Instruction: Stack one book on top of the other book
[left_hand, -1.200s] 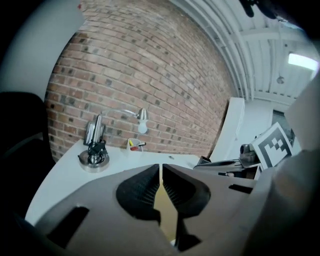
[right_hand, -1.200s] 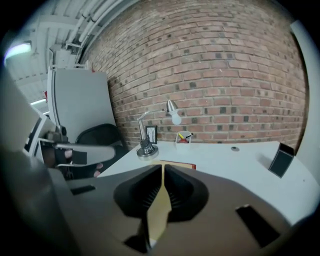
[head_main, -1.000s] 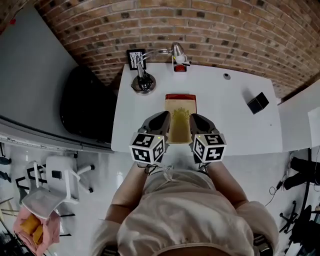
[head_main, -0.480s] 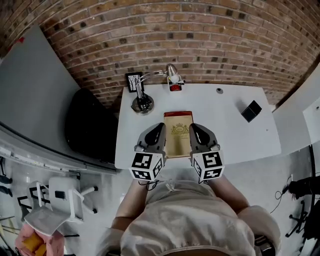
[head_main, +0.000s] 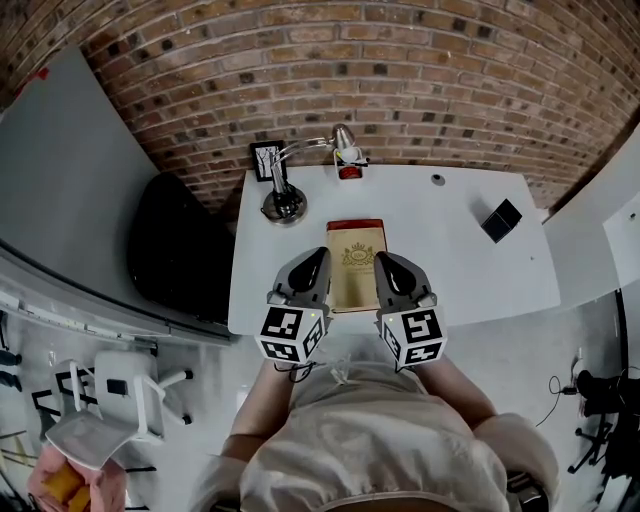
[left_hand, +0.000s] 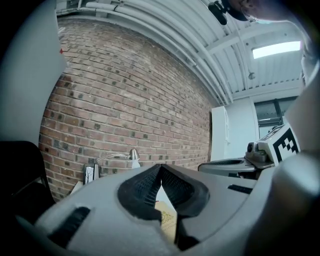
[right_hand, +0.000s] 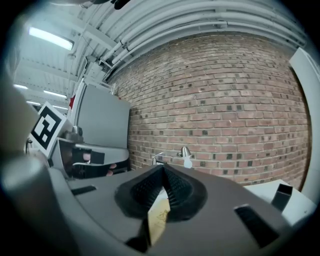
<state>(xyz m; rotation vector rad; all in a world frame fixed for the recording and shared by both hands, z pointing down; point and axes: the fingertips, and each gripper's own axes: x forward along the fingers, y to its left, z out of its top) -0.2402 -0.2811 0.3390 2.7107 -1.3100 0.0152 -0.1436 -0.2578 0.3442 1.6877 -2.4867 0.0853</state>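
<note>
The stacking seems finished. The tan book (head_main: 356, 268) lies flat on the red book (head_main: 356, 224), and only the far edge of the red one shows, on the white table (head_main: 470, 260). The left gripper (head_main: 317, 254) and the right gripper (head_main: 384, 257) are both closed and hold nothing. They stand at either side of the stack's near half. I judge that the next move is only to draw back without pushing the stack.

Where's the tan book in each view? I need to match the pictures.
Head view: tan book at picture centre, lying on the red book.
Left gripper view: a sliver at bottom centre.
Right gripper view: a sliver at bottom centre.
Shared landmark: the desk lamp, beyond the book in all three.
</note>
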